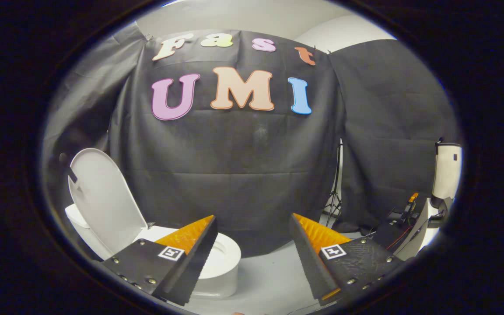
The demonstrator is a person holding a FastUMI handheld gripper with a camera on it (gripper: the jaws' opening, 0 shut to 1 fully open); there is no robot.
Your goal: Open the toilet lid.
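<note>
A white toilet (pixel 223 267) stands on the floor, partly behind my left finger. Its lid (pixel 103 197) is raised and leans back, well to the left of the bowl's seat ring (pixel 228 249). My gripper (pixel 252 223) is open, with a wide gap between the two fingers and nothing held in it. The left fingertip overlaps the bowl's rim in the view; whether it touches the rim I cannot tell. The lid is apart from both fingers.
Black cloth (pixel 252 175) forms the booth wall behind the toilet. A thin tripod stand (pixel 334 197) rises at a gap in the cloth. Beyond my right finger sit a white device (pixel 446 170) and dark gear with cables (pixel 403 218). Pale grey floor (pixel 274 275) lies between the fingers.
</note>
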